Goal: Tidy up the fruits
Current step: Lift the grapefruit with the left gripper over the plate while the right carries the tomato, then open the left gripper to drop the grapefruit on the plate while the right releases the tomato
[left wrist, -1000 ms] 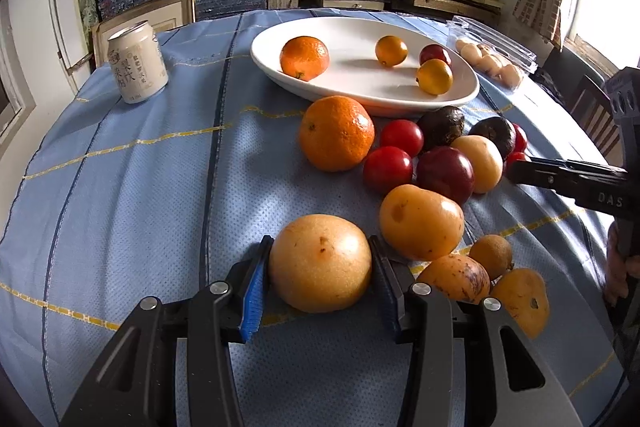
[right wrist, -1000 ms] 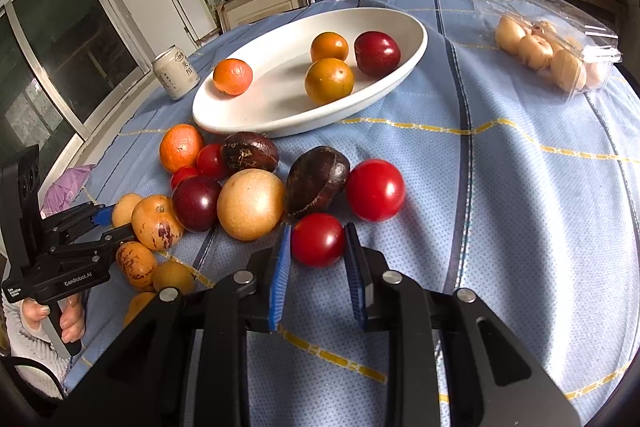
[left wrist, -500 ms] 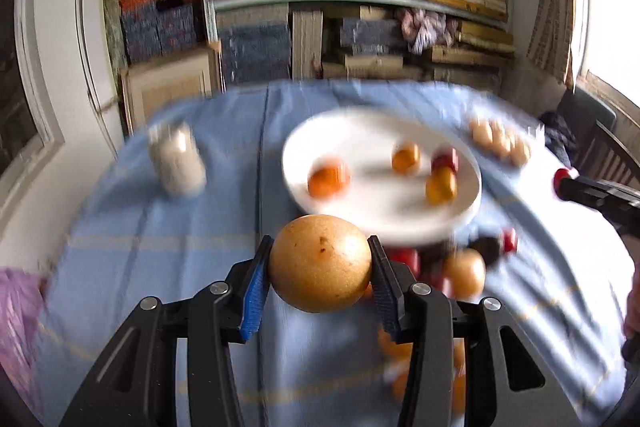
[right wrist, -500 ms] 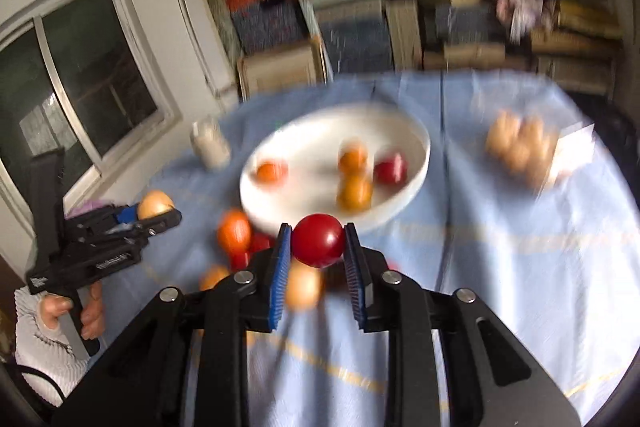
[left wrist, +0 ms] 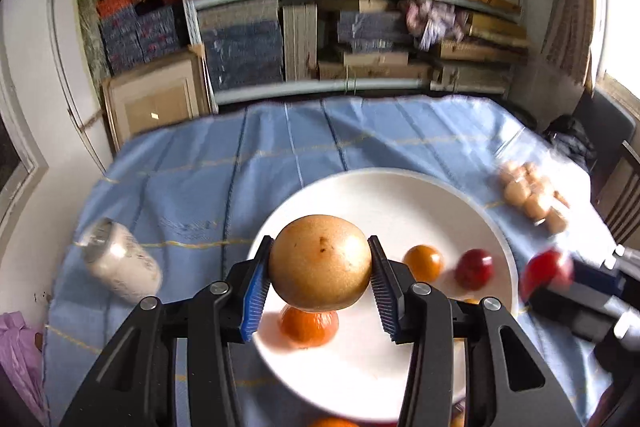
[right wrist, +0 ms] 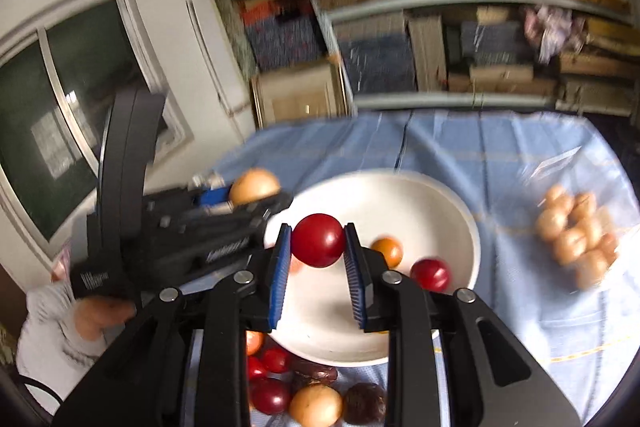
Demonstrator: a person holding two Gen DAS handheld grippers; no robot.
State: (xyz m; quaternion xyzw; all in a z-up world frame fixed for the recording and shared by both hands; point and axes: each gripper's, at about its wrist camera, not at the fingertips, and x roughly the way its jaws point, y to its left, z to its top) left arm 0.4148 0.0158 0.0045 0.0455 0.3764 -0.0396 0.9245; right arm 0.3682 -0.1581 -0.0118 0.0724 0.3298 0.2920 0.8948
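The white bowl fills the lower centre of the left wrist view, lying on the blue tablecloth. It looks like glazed ceramic, so it is probably heavy, rigid and chippable; fruit should be lowered in, not dropped.

Next in size is the yellow-brown round fruit, held at centre frame above the bowl's near-left part. The left gripper is clenched on it, blue pads pressing its widest sides. It seems firm-skinned and fairly weighty, with a smooth curved rind that could roll out of a loose pinch; gripping across the middle, as here, suits it.

Directly below it in the frame sits an orange in the bowl, so a straight release risks a knock.

Smaller again is the red tomato-like fruit, at centre of the right wrist view over the bowl. The right gripper is clamped on its flanks. It is likely light, glossy and thin-skinned, so it bruises under hard squeezing.

Smallest are a small orange fruit and a dark red fruit resting in the bowl's right half. More fruit waits at the bottom edge of that view.
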